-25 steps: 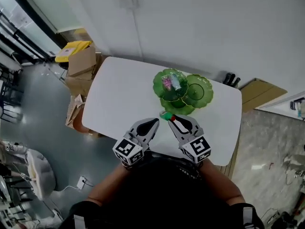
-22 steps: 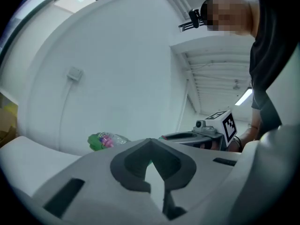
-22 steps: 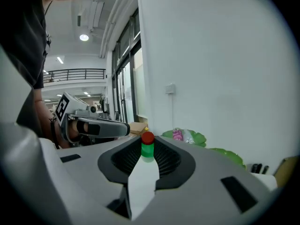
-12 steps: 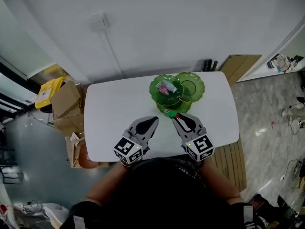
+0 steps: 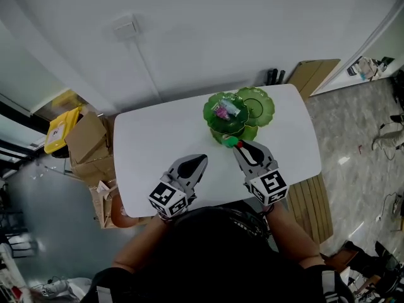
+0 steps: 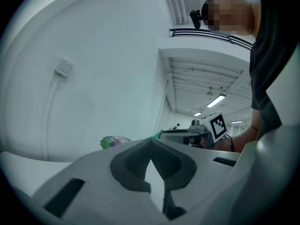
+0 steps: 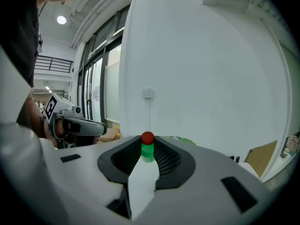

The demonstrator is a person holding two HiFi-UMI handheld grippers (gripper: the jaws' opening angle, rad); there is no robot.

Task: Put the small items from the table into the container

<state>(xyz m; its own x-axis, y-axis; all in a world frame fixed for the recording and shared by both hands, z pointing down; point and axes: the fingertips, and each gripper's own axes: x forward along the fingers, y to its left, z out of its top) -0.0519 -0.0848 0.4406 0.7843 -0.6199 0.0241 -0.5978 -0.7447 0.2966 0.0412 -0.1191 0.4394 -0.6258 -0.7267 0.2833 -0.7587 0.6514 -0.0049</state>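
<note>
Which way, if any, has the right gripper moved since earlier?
Yes: the right gripper, holding the small bottle, edged toward the green container's near rim.

Looks like a lab or workshop hall. Shows cardboard boxes [image 5: 88,141] just left of the white table [image 5: 158,144], polished grey floor [image 5: 360,131] around it, strip lights [image 6: 216,100] above.

You have a small bottle [image 7: 147,149] with green body and red cap, grey grippers, left [image 5: 201,160] and right [image 5: 238,144], with black-and-white square-patterned cubes, a glossy green lobed dish [image 5: 255,105] with something pink inside, a white table [image 5: 151,144], and, at left, brown cardboard boxes [image 5: 88,141].
</note>
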